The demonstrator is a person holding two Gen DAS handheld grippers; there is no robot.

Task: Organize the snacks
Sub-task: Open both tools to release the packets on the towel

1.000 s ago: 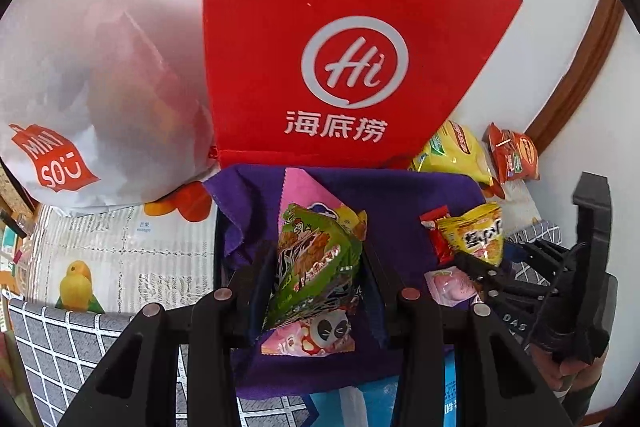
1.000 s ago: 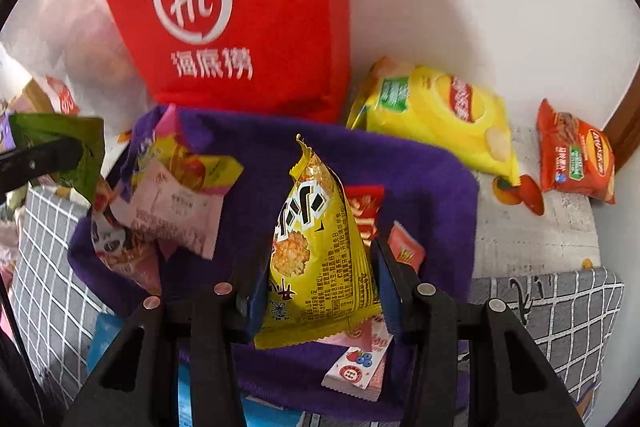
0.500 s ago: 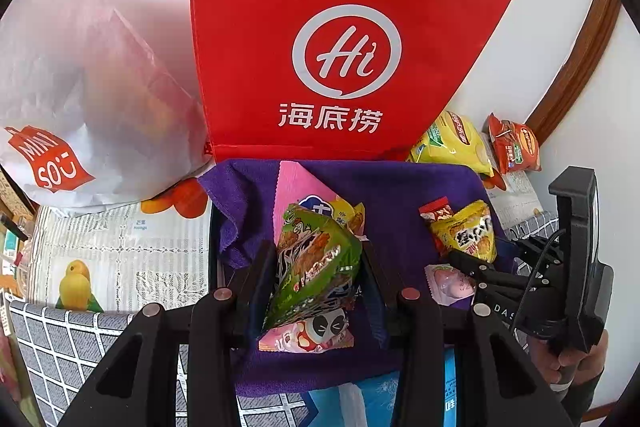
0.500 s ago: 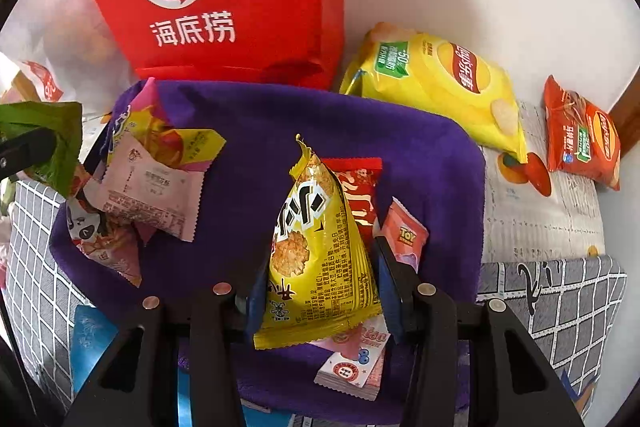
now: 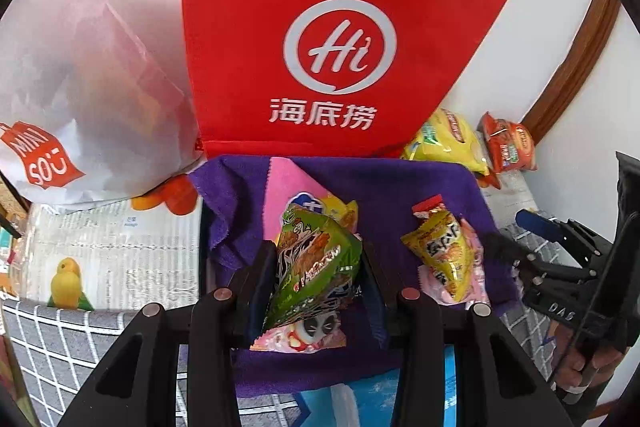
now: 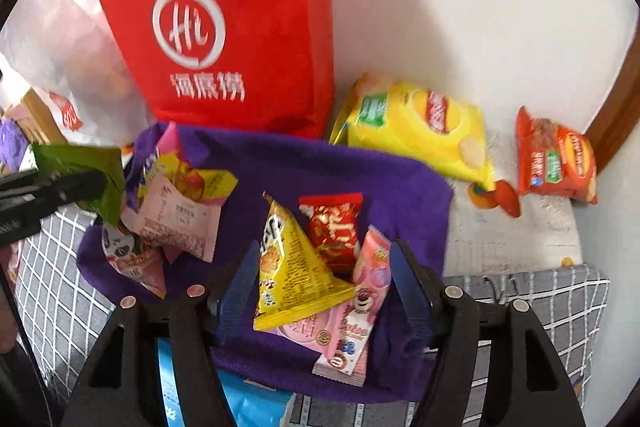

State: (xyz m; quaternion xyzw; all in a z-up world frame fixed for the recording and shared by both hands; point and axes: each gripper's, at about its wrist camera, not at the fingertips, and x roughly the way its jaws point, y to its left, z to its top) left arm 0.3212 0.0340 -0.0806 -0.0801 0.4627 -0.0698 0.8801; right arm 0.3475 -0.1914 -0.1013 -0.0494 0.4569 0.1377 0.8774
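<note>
The left gripper [image 5: 316, 275] is clenched on a crinkly green foil snack packet [image 5: 312, 263], held above the fuzzy purple cloth [image 5: 380, 183]. The right gripper [image 6: 320, 279] has just been opening; its blue-padded jaws stand clear of the glossy yellow triangular packet [image 6: 292, 267], which lies on the cloth over a pink wrapper [image 6: 360, 315], beside a red sachet [image 6: 334, 223]. Behind stand a stiff red non-woven bag [image 6: 224, 23] and a puffy yellow crisp bag [image 6: 420, 127].
</note>
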